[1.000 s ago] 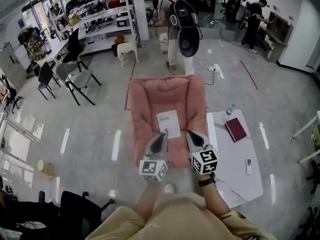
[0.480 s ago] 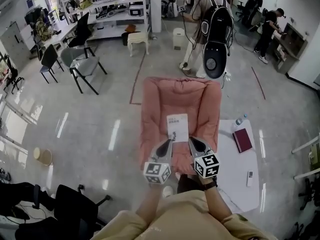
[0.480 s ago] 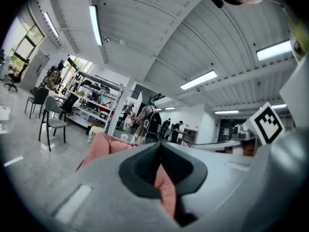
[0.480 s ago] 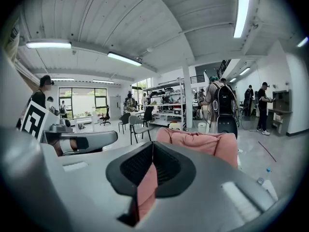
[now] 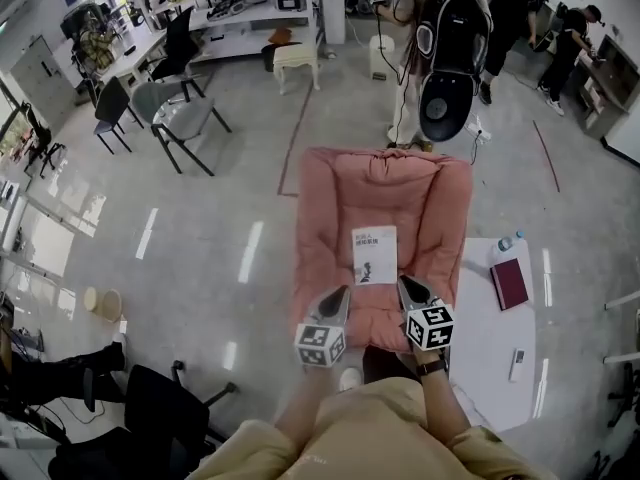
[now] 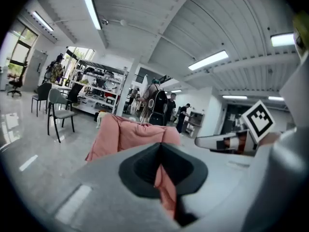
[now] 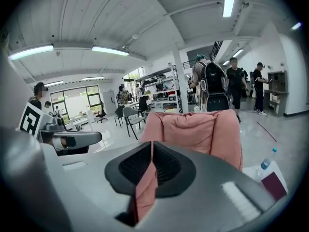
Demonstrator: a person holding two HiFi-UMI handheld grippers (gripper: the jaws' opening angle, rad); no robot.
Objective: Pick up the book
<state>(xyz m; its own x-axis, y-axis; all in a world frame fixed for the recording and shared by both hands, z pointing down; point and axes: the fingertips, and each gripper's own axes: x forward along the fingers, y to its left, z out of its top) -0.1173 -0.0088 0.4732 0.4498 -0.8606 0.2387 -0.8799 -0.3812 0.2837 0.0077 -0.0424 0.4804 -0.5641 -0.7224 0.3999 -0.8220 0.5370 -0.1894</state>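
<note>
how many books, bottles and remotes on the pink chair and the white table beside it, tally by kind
books: 2, a white book on the pink cushioned chair, a dark red book on the white table
bottles: 1, a clear plastic bottle
remotes: 1, a white remote control
total: 4

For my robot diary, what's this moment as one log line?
white rectangular book: lying on pink cushioned chair, untouched | left hand-held gripper: shut, empty | right hand-held gripper: jaws opening, empty
</note>
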